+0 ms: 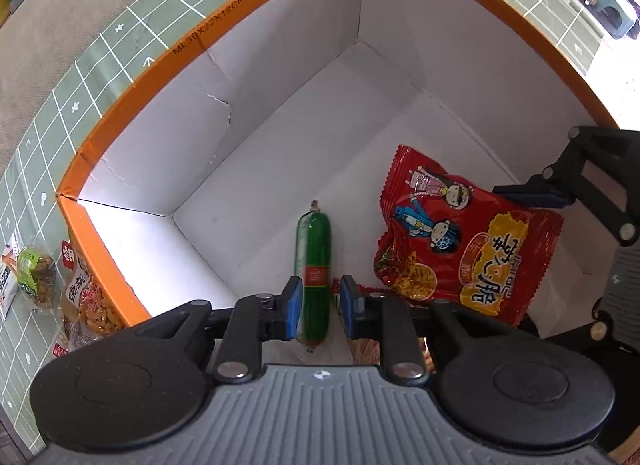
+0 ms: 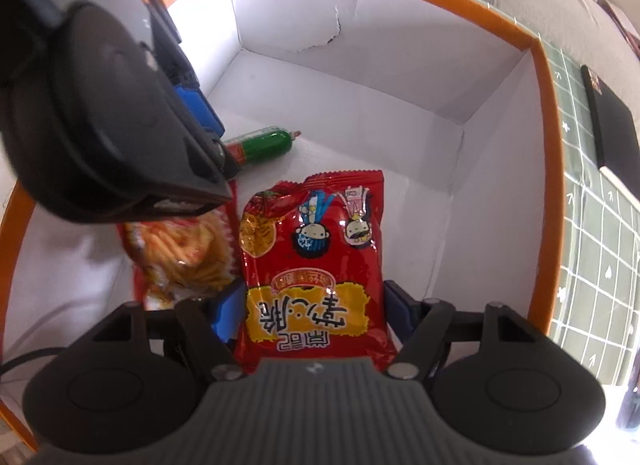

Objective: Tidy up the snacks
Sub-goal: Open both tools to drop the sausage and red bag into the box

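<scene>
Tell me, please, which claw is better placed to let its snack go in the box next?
Probably left. The left claw has the green sausage lying along the box floor with slack at one pad, while the right claw flanks the red bag.

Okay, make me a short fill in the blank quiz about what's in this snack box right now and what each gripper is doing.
1. The left gripper straddles a sausage in a ____ wrapper.
2. The right gripper has its fingers either side of a ____ snack bag printed with cartoon figures.
3. Both snacks are inside a white box with an ____ rim.

Missing words: green; red; orange
</scene>
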`<state>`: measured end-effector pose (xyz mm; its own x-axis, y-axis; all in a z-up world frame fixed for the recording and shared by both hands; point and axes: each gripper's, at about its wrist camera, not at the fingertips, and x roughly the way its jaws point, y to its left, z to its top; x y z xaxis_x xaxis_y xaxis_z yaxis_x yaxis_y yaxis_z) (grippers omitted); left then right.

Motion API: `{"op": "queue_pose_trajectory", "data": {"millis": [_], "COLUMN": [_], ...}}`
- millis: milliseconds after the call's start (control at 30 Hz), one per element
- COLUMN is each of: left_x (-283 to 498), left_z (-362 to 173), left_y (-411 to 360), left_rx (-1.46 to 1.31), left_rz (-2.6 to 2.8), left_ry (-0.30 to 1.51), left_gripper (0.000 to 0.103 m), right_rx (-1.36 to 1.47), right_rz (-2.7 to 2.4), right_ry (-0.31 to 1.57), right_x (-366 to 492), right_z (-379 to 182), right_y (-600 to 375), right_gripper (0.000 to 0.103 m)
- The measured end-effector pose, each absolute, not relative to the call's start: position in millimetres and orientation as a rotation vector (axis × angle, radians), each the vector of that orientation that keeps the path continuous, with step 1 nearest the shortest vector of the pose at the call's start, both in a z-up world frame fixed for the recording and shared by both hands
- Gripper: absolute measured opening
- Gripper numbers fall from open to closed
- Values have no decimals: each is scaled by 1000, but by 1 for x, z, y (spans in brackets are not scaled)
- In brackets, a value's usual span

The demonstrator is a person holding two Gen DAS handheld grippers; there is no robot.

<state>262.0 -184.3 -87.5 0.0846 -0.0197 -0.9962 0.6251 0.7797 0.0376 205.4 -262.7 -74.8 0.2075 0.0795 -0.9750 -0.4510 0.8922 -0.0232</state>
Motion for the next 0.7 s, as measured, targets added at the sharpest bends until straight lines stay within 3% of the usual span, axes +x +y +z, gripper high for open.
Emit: {"op": "queue_pose_trajectory", "data": {"millis": [433,700], "left_x": [239,225], "left_z": [-46,-4], "left_y": [-177,-153], "left_rx": [492,444], "left_rz": [-551,-544], "left_ry": [1357,1264], "left_gripper": [44,46], "right_rx": [-374,-406], "right_rz": [366,354], "right_ry": [1305,1265], "right_x": [208,198], "right_z": [-66,-38], "right_y": [-254,-244], "right_gripper": [85,86]}}
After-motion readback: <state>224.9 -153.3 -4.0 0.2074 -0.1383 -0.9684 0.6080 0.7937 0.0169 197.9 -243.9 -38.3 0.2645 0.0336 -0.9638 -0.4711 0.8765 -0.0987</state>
